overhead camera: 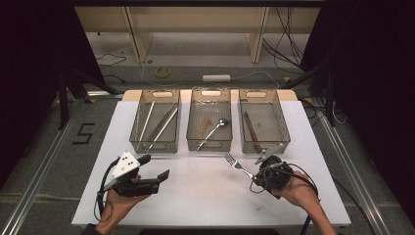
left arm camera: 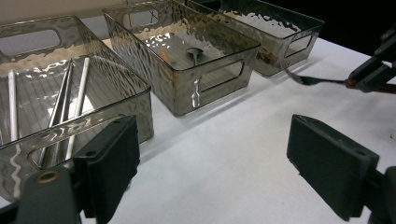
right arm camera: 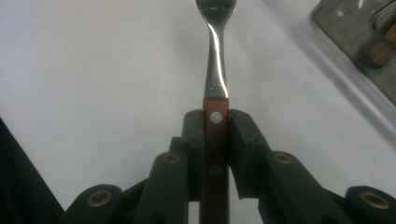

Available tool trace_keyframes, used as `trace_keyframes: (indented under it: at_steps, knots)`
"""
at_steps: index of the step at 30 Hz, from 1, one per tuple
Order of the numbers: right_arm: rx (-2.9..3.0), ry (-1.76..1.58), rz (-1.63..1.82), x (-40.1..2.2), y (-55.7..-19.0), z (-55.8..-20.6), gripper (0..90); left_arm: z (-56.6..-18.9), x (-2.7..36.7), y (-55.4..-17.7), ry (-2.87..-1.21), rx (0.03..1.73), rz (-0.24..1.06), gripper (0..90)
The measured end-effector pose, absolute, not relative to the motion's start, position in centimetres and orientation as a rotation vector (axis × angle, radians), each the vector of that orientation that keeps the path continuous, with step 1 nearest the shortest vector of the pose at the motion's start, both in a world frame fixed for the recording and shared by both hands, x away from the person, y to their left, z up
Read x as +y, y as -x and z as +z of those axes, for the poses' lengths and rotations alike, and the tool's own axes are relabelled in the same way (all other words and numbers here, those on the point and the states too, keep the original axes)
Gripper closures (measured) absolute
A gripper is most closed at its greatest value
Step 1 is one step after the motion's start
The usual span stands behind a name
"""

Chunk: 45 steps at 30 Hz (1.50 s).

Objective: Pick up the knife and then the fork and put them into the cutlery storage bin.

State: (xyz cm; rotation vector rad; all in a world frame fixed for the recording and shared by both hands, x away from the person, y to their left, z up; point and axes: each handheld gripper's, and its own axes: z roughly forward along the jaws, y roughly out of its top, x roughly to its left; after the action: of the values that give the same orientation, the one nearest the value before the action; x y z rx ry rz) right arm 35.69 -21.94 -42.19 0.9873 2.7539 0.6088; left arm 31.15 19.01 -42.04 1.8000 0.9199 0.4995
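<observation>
High view, fork: the fork (overhead camera: 236, 165) sits in the right hand-held gripper (overhead camera: 259, 172), tines pointing up-left, above the white bench (overhead camera: 205, 196) and just in front of the bins.
High view, bins: three clear bins in a row; the left bin (overhead camera: 155, 122) holds long metal sticks, the middle bin (overhead camera: 209, 122) a spoon (overhead camera: 214, 131), the right bin (overhead camera: 263, 122) a wood-handled utensil.
High view, left hand-held gripper: the left hand-held gripper (overhead camera: 159, 169) is near the bench's front left, well apart from the fork.
Left gripper view, jaws: spread wide with nothing between them; released.
Left gripper view, fork: the fork (left arm camera: 308, 80) juts from the right hand-held gripper (left arm camera: 362, 79), clear of the bench, near the right bin (left arm camera: 280, 37).
Right gripper view, grip: the right hand-held gripper (right arm camera: 215, 135) is clenched on the fork's wooden handle (right arm camera: 215, 154), just below the metal neck (right arm camera: 216, 60); both pads flank the rivets.
Handling, judged: light and stiff; the polished steel would likely be slippery, so the flat wooden handle is the better hold.
Handling, risk: with most of the length beyond the pads, the fork may pivot if the tines knock a bin wall.
</observation>
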Motion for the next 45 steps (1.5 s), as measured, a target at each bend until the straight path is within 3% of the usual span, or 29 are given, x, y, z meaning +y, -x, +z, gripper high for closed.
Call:
trace_keyframes:
  at_steps: [26, 45]
  knots:
    - [2.561, -1.120, 0.774, -24.3, -42.6, -37.3, 77.8, -42.0, 19.2, -31.2, -1.786, 0.929, 0.493, 16.4]
    - [2.457, -1.249, 0.828, -24.2, -48.0, -36.0, 77.8, -42.0, 19.2, -31.2, -1.785, 0.927, 0.492, 16.4]
